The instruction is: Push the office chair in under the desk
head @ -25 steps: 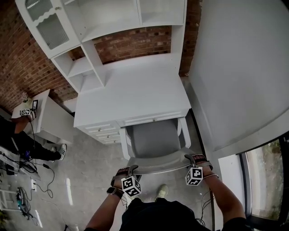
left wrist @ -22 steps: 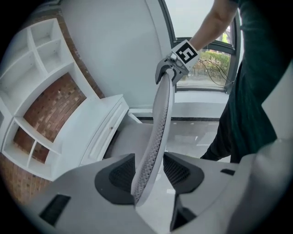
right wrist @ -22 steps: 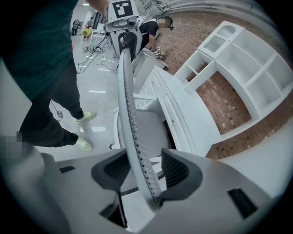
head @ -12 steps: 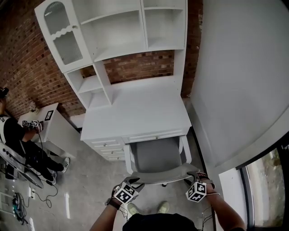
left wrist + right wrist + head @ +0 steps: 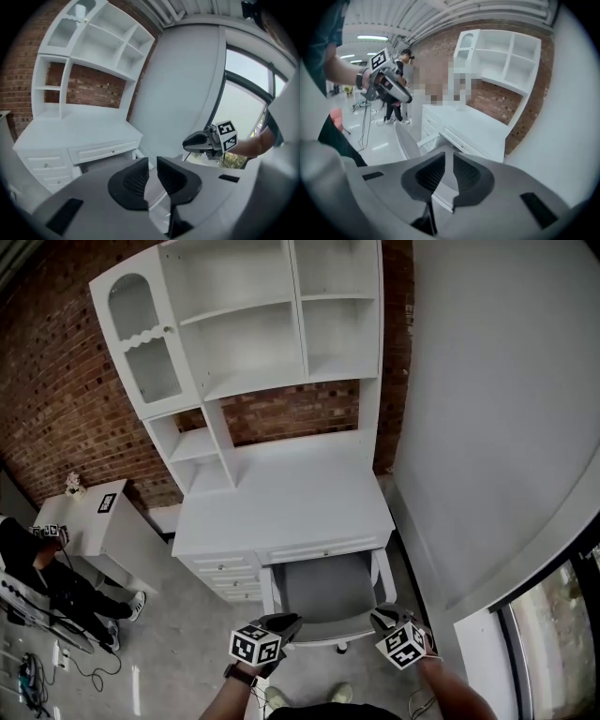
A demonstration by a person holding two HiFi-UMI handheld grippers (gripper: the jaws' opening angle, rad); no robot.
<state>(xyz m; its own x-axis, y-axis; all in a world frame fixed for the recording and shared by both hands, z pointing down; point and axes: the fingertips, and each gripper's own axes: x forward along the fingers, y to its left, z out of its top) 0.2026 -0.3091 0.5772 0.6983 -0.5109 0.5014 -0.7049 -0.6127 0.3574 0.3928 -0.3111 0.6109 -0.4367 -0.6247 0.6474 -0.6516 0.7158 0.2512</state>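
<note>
A brick wall (image 5: 56,399) backs a small white side desk (image 5: 94,521) at the left, above a pale grey floor (image 5: 178,634). The white desk (image 5: 281,502) with its shelved hutch (image 5: 253,324) stands in the middle, and a plain white wall (image 5: 487,409) closes the right. The office chair (image 5: 323,592), grey-seated with white frame and armrests, sits square in the desk's kneehole, seat front at the desktop's edge. Over its back, the left claw (image 5: 281,624) and right claw (image 5: 382,618) are released, their jaws just drawn to a narrow gap with nothing between.
</note>
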